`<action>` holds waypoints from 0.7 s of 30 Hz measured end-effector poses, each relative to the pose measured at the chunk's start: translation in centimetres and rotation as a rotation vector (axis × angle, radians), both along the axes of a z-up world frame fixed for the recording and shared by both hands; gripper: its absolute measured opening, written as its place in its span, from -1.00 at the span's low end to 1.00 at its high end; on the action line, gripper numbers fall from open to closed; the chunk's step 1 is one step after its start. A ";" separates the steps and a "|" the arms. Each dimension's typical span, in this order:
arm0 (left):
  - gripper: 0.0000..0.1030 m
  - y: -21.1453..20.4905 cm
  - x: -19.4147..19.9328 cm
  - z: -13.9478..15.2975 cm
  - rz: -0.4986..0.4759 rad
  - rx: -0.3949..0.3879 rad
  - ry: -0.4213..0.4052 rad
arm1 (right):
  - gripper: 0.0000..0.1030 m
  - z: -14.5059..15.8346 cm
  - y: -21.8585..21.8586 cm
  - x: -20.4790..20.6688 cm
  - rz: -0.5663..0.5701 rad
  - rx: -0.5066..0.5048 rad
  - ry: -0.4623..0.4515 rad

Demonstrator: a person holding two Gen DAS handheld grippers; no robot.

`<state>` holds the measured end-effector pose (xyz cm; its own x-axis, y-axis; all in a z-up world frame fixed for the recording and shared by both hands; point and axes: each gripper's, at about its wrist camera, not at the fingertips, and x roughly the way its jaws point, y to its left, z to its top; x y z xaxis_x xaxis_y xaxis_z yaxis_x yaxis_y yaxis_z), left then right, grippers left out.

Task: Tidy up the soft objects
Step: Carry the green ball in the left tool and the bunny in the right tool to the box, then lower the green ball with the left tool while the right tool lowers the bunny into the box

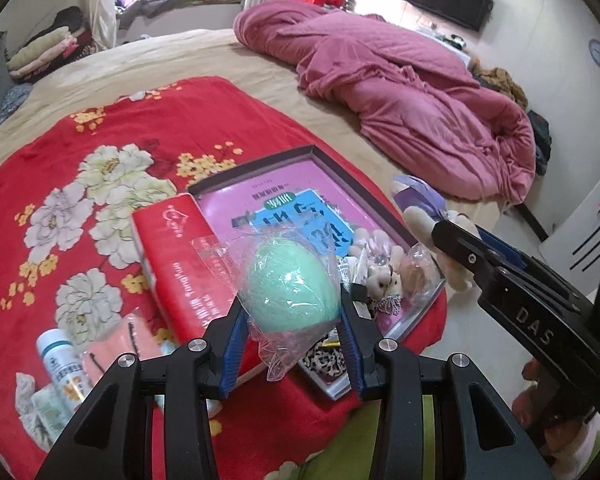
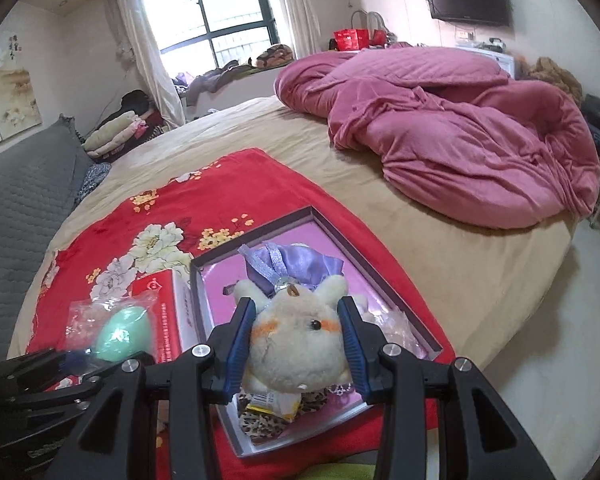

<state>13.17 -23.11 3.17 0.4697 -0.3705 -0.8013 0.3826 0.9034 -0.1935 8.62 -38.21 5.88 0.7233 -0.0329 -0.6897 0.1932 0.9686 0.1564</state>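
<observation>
My left gripper (image 1: 294, 300) is shut on a green egg-shaped sponge in clear wrap (image 1: 294, 284), held above the red box and the tray's near corner. It also shows in the right wrist view (image 2: 122, 334). My right gripper (image 2: 298, 320) is shut on a cream plush rabbit in a purple dress (image 2: 296, 344), held over the open pink-lined box (image 2: 384, 280). The rabbit (image 1: 420, 216) and right gripper (image 1: 460, 248) appear in the left wrist view beside the box (image 1: 260, 192). Small plush bears in a bag (image 1: 384, 280) lie in the box.
A red tissue box (image 1: 176, 264) lies left of the pink box on a red floral blanket (image 1: 100, 160). A white bottle (image 1: 58, 356), peach cloth with hairpins (image 1: 116, 344) and leopard fabric (image 1: 324, 360) lie nearby. A pink quilt (image 2: 460, 136) is heaped at the bed's far side.
</observation>
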 end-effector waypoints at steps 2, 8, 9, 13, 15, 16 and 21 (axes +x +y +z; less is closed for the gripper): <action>-0.15 -1.1 0.5 -0.7 -0.013 0.018 0.011 | -0.17 -0.6 -0.4 0.2 -0.003 0.012 0.009; -0.15 -3.3 2.1 -2.7 -0.044 0.058 0.040 | -0.17 -2.4 -1.6 0.8 -0.021 0.019 0.035; -0.15 -3.5 2.3 -3.0 -0.049 0.063 0.044 | -0.17 -2.8 -1.7 0.9 -0.025 0.010 0.042; -0.15 -4.4 3.5 -4.1 -0.048 0.075 0.061 | -0.17 -3.8 -2.4 1.3 -0.030 0.019 0.059; -0.15 -4.7 4.1 -4.5 -0.051 0.078 0.073 | -0.17 -4.3 -2.6 1.6 -0.031 0.024 0.067; -0.15 -5.0 4.3 -4.8 -0.055 0.087 0.077 | -0.17 -4.5 -2.7 1.6 -0.033 0.026 0.068; -0.15 -6.1 5.2 -6.1 -0.076 0.110 0.100 | -0.17 -5.3 -3.2 1.9 -0.043 0.035 0.073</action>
